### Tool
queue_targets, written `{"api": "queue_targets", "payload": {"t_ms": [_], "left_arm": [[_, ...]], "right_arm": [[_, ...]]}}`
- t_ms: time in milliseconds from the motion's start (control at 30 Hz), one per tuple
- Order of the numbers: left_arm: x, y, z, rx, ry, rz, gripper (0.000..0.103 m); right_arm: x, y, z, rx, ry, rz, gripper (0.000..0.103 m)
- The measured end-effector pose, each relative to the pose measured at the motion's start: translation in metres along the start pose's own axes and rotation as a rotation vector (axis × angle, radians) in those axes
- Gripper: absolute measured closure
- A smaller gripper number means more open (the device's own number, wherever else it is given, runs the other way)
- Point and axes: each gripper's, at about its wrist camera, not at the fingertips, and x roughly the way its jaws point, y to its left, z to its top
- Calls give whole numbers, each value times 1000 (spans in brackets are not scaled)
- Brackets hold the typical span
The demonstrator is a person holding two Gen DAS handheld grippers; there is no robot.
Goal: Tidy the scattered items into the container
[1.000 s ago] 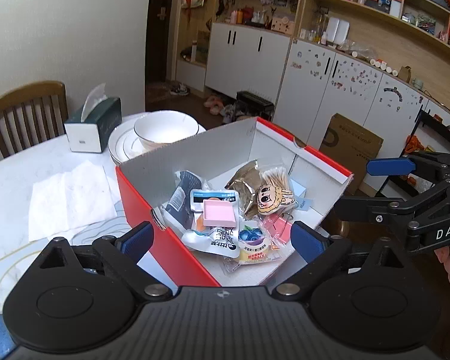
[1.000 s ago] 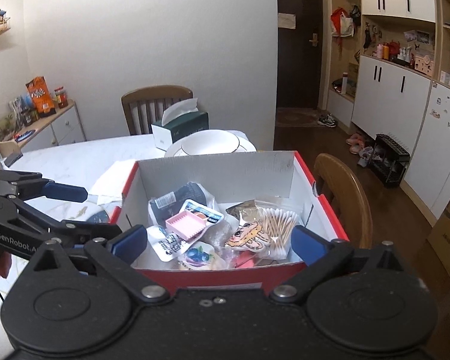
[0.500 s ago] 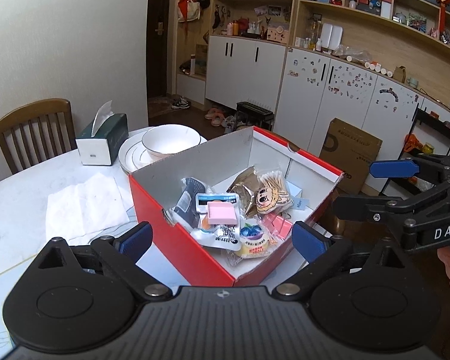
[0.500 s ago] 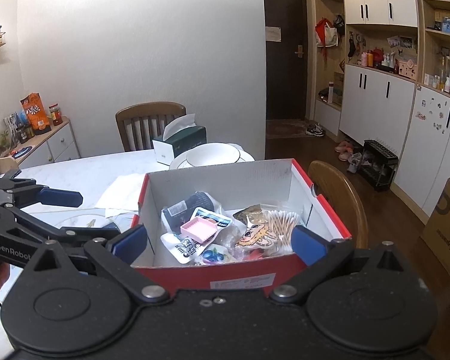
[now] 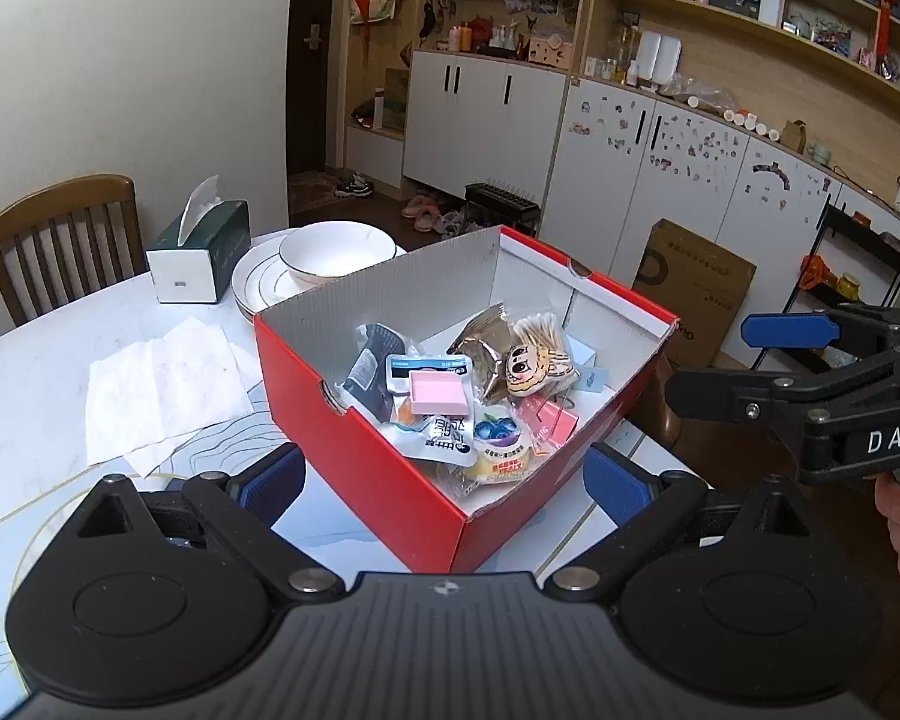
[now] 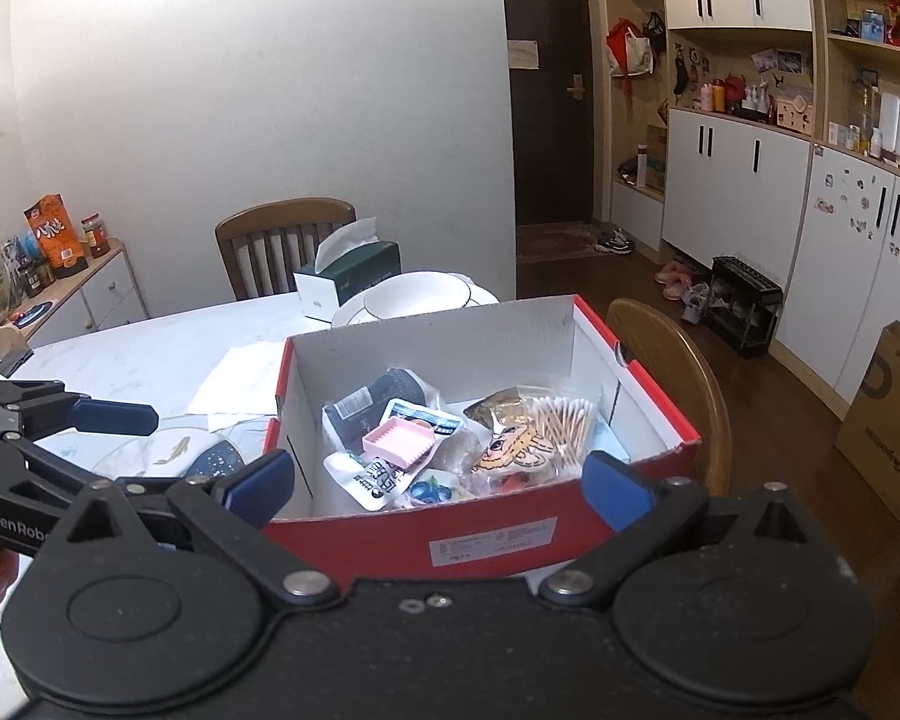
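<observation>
A red shoebox (image 5: 360,426) (image 6: 390,531) with a white inside stands on the marble table. In it lie a pink tray (image 5: 438,393) (image 6: 399,441), a bag of cotton swabs (image 5: 537,330) (image 6: 561,420), a cartoon-face packet (image 5: 531,369), a dark pouch (image 5: 372,372), a blueberry cup (image 5: 498,429) and other packets. My left gripper (image 5: 444,480) hovers open at the box's near corner, holding nothing. My right gripper (image 6: 438,489) is open and empty in front of the box's labelled side. Each gripper shows in the other's view, beside the box and apart from it.
Behind the box are a tissue box (image 5: 201,252) and a white bowl (image 5: 330,252) on stacked plates. Paper napkins (image 5: 162,384) lie left of the box. A wooden chair (image 6: 678,372) stands against the box's far side, another chair (image 5: 48,228) at the table's back. A cardboard carton (image 5: 696,288) is on the floor.
Both grippers have drawn back and up from the box, which now looks smaller and farther in each view. Both stay open and the items inside have not moved.
</observation>
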Motion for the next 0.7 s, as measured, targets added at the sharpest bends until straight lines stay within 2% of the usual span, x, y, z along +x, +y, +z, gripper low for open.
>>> {"api": "queue_targets", "payload": {"t_ms": [700], "left_arm": [[-3, 1, 2, 15, -5, 0, 3]], "right_arm": [[-2, -1, 2, 34, -11, -21, 1]]}}
